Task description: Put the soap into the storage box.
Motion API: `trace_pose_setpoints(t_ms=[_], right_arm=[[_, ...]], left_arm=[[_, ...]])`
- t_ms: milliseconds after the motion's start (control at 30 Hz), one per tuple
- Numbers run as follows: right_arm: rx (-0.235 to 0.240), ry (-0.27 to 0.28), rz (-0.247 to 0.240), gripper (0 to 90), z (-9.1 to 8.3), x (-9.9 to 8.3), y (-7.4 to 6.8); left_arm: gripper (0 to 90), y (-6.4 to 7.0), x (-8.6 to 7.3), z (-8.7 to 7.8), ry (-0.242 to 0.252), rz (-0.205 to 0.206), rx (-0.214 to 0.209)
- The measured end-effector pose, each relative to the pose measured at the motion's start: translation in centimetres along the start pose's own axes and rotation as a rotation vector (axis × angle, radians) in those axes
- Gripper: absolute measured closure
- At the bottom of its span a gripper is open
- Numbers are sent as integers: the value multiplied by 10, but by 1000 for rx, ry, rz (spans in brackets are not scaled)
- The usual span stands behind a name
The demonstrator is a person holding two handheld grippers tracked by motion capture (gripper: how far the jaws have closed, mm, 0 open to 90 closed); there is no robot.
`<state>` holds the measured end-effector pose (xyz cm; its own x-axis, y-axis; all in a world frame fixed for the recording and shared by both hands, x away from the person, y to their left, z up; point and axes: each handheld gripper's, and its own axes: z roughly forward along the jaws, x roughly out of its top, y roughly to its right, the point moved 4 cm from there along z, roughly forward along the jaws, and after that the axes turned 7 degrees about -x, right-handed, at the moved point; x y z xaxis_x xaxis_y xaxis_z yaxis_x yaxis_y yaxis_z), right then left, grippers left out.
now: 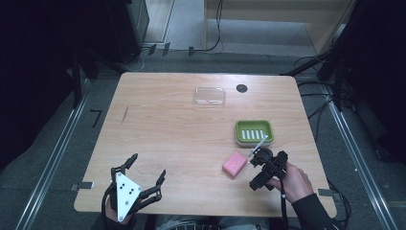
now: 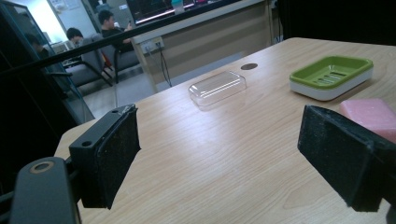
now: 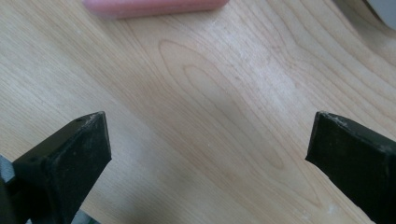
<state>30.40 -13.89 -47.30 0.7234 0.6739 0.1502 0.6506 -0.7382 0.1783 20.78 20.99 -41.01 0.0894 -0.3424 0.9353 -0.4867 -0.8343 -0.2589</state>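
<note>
Pink soap (image 1: 234,164): flat on tabletop (image 1: 182,134), near right; just near-left of the green dish.
Right tongs (image 1: 262,154): spread wide, gripping nothing, just right of soap, apart from it.
Green soap dish (image 1: 254,132): slotted, white base, just beyond the soap.
Clear lid (image 1: 209,96): far centre, well apart.
Left tongs (image 1: 146,165): spread wide, empty, near left edge.

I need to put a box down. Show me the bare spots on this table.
The widest bare patch is the table's left half, between the clear lid and the left gripper. The right front is crowded: green soap dish, pink soap and right gripper sit close together.
</note>
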Motion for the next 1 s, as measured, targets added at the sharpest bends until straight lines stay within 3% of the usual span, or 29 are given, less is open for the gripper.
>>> trace_pose_setpoints(t_ms=[1000], right_arm=[[42,12,-15,0,5,31,-9]], left_arm=[[131,1,1,3,0,11,-11]])
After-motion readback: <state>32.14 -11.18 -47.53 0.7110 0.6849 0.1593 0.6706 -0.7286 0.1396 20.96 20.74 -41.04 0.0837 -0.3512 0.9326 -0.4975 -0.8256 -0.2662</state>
